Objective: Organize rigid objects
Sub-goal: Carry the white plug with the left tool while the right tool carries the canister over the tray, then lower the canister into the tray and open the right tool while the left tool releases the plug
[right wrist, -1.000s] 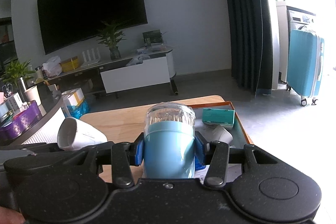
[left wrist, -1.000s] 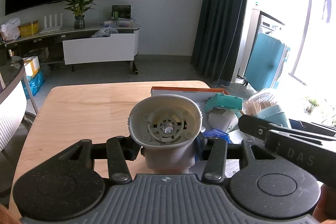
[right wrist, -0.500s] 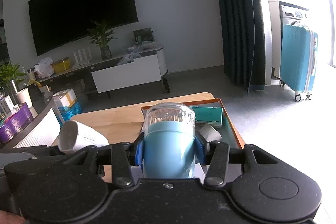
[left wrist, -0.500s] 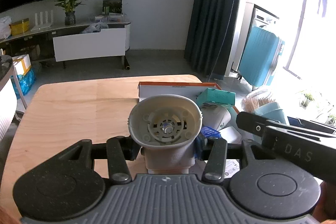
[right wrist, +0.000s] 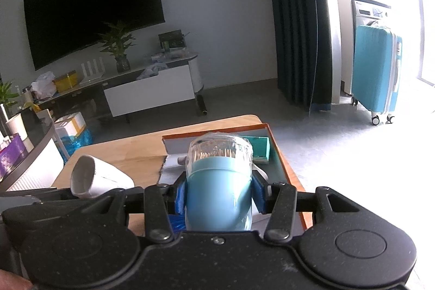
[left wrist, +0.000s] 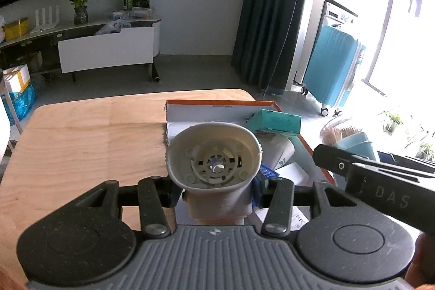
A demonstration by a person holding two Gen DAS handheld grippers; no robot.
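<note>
My left gripper (left wrist: pixel 216 193) has its fingers closed on a cream nozzle (left wrist: pixel 214 159), gripping its narrow neck so the wide oval mouth faces away from me, above the wooden table (left wrist: pixel 81 132). Just past the nozzle sits an orange-rimmed tray (left wrist: pixel 217 103) at the table's right side, with a teal box (left wrist: pixel 274 121) leaning on its far right part and a white bottle (left wrist: pixel 280 151) lying below that box. Right of the tray, my right gripper (right wrist: pixel 218 197) shows in the left view as a black bar, its fingers shut on a blue jar (right wrist: pixel 217 189) with a clear dome lid packed with toothpicks. In the right view the jar points forward over the near part of the tray, its dome covering part of the teal box. The nozzle appears there at the left, held above the wood just beside the tray's left edge.
</note>
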